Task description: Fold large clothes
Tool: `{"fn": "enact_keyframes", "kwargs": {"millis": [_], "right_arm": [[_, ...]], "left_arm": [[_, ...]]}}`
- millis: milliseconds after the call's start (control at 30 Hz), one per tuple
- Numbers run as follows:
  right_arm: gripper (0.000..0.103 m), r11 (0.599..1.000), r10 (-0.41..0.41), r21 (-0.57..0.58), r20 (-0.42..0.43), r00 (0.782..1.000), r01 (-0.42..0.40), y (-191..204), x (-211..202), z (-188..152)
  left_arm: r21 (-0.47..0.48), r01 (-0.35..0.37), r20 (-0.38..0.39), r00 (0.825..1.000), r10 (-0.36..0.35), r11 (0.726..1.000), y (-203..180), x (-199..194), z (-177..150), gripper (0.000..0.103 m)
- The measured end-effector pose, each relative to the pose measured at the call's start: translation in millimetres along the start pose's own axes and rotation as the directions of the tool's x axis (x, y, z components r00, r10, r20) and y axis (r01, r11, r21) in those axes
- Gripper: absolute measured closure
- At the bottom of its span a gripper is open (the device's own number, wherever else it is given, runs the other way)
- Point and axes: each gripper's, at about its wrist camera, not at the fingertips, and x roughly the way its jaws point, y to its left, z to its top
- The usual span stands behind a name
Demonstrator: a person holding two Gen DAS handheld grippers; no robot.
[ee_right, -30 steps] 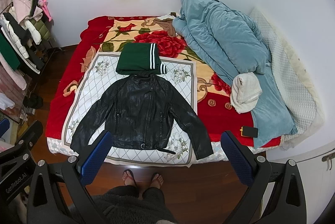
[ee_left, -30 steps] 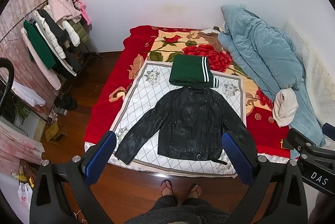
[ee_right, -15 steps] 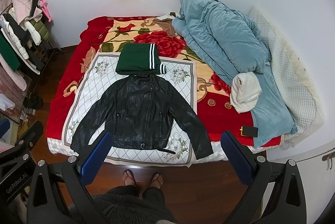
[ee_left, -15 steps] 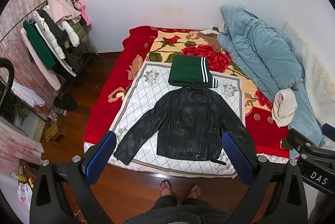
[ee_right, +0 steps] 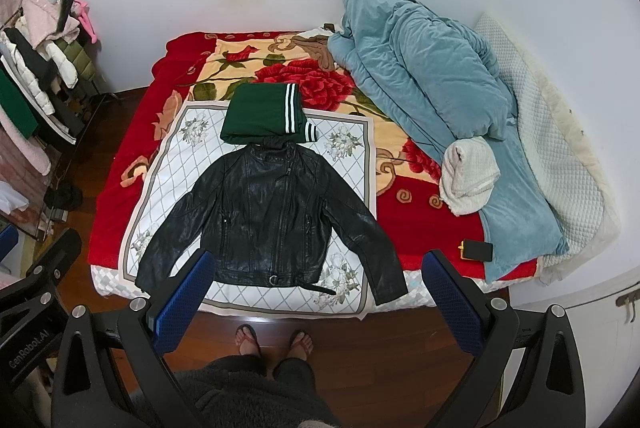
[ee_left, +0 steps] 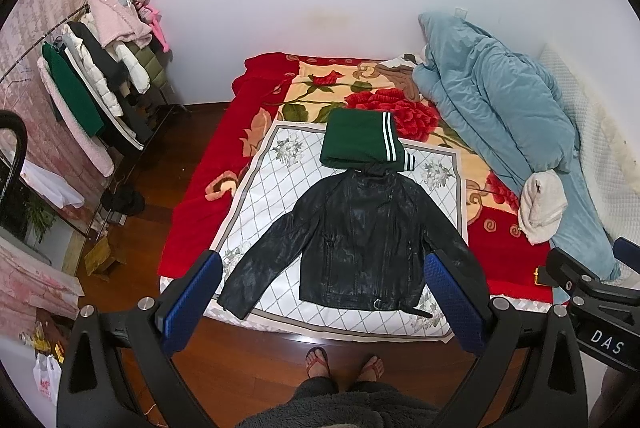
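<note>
black leather jacket (ee_left: 360, 240) laid face up, sleeves splayed, on a white diamond-patterned cloth (ee_left: 276, 188) over the red floral blanket (ee_left: 208, 188) of the bed; centre of both frames. its long axis runs from the hem at the lower edge of the bed up to the collar, which touches a folded green garment with white stripes (ee_left: 362, 142) lying just above it. left gripper (ee_left: 324, 302) and right gripper (ee_right: 316, 302) both hang above the floor at the lower edge of the frame, short of the bed, blue-padded fingers (ee_left: 192, 302) spread wide and holding nothing. the jacket lies ahead of and above both pairs of fingers in the picture. in the left wrist view the hem sits between the fingers and the sleeve at frame left ends near the left finger; in the right wrist view the sleeve at frame right ends between the fingers, so each gripper appears nearer its own sleeve. a person's feet in sandals (ee_right: 274, 342) stand at the foot of the bed. a blue quilt (ee_right: 436, 96) is heaped at the right, a clothes rack (ee_left: 96, 84) at the upper left. against the frames a second earlier, nothing on the bed has shifted; the left view has drifted only slightly, the right hardly at all. folding is judged not yet begun.
</note>
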Motion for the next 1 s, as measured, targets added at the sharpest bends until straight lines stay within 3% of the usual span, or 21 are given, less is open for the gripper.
{"fn": "enact_keyframes", "kwargs": {"millis": [333, 433, 567, 700, 800, 867, 933, 1000], "right_arm": [[0.000, 1.000, -0.006, 0.016, -0.001, 1.000, 0.006, -2, 5, 0], [0.000, 0.999, -0.012, 0.036, -0.003, 1.000, 0.012, -3, 17, 2], [0.000, 0.994, -0.014, 0.106, -0.003, 1.000, 0.014, -14, 62, 7], [0.000, 0.971, -0.042, 0.229, -0.130, 0.991, 0.071, -44, 151, 0], [0.007, 0.937, -0.032, 0.334, -0.222, 0.974, 0.107, -84, 217, -21], [0.016, 0.885, 0.006, 0.447, -0.289, 0.957, 0.129, -122, 274, -48], [0.016, 0.830, 0.037, 0.537, -0.322, 0.946, 0.150, -152, 318, -75], [0.016, 0.727, 0.117, 0.672, -0.327, 0.938, 0.144, -189, 374, -111]], "left_arm": [[0.025, 0.006, -0.001, 1.000, -0.006, 1.000, -15, 4, 24, 0.000], [0.048, -0.034, 0.031, 0.999, 0.033, 0.998, -15, 24, 28, 0.000], [0.088, -0.090, 0.073, 0.994, 0.084, 0.992, -15, 77, 32, 0.000], [0.122, -0.146, 0.055, 0.989, 0.140, 0.982, -21, 145, 30, 0.000], [0.114, -0.154, -0.018, 0.987, 0.157, 0.982, -34, 208, 25, 0.000], [0.105, -0.152, -0.055, 0.986, 0.158, 0.983, -44, 242, 18, 0.000], [0.118, -0.166, -0.100, 0.979, 0.178, 0.979, -60, 278, 8, 0.000], [0.138, -0.191, -0.146, 0.966, 0.211, 0.972, -81, 314, 0, 0.000]]}}
